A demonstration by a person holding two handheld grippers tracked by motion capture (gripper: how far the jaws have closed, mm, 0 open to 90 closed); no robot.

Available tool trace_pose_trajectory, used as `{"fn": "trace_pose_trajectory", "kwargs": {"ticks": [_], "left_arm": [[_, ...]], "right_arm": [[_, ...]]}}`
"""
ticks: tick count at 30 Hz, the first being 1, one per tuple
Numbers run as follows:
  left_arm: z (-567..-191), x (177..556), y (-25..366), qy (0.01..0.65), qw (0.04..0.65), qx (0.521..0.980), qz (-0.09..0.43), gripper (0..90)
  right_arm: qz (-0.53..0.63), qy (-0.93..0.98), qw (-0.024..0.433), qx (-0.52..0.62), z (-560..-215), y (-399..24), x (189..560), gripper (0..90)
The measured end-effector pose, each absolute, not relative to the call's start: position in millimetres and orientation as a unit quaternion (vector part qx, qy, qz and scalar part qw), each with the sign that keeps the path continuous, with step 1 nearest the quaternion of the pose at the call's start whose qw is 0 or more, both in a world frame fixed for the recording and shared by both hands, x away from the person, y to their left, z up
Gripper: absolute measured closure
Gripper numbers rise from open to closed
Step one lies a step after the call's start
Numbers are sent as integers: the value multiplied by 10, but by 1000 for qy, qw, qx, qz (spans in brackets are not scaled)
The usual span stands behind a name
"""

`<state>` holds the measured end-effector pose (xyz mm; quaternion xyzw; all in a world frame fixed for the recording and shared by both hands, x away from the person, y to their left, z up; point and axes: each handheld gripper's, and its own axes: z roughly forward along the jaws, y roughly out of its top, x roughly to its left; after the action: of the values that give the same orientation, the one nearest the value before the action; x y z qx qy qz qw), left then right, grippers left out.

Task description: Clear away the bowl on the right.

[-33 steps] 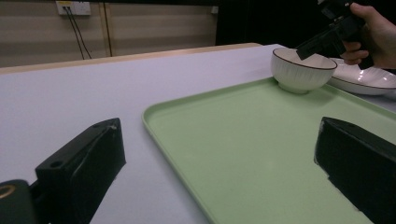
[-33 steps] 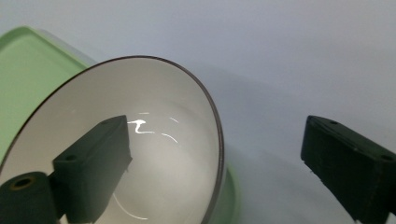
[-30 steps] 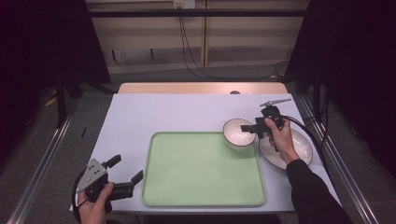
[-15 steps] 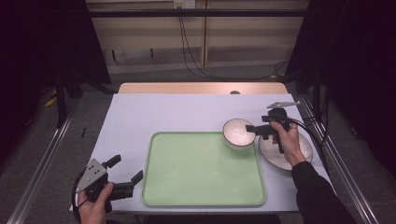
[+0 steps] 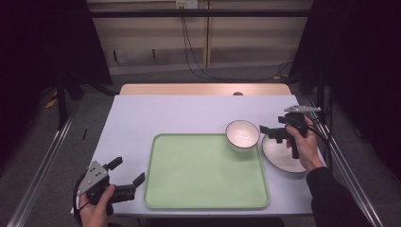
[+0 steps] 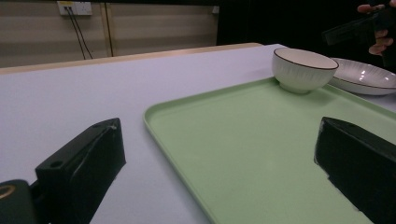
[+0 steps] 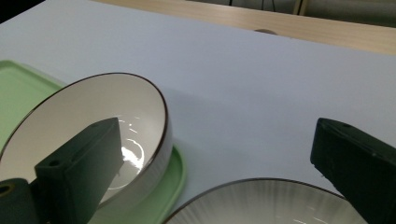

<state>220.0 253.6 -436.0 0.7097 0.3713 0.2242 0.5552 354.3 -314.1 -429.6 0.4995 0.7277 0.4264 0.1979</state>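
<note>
Black left gripper sits at the near-left table edge, held in the left hand, jaws wide apart and gripping nothing, just left of the tray. Green tray lies flat near-centre on the pale lavender table; in the left gripper view its near-left corner lies between the jaws. White bowl with a dark rim sits upright on the tray's far-right corner, empty. White plate with a dark rim rests on the table just right of the tray, close beside the bowl; can't tell if they touch. Right gripper, held in the right hand, hovers over the plate's far edge, jaws apart, nothing between them, pointing left toward the bowl. Wooden strip runs along the far table edge.
</note>
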Motion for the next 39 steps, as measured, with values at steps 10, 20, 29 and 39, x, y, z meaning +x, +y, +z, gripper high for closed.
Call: {"fn": "trace_pose_trajectory", "kwargs": {"ticks": [10,20,29,39], "left_arm": [[-4360,2202,2535,372,555,710,225,18],[-4361,2202,2537,373,554,709,225,18],[-4357,2200,2542,373,556,707,228,17],[-4360,2196,2533,377,554,707,226,17]], "right_arm": [[428,717,209,509,-4301,-3281,3333,30],[423,712,210,521,-4288,-3406,3103,27],[436,702,221,517,-4217,-3451,2878,23],[442,702,227,511,-4255,-3394,2617,25]]}}
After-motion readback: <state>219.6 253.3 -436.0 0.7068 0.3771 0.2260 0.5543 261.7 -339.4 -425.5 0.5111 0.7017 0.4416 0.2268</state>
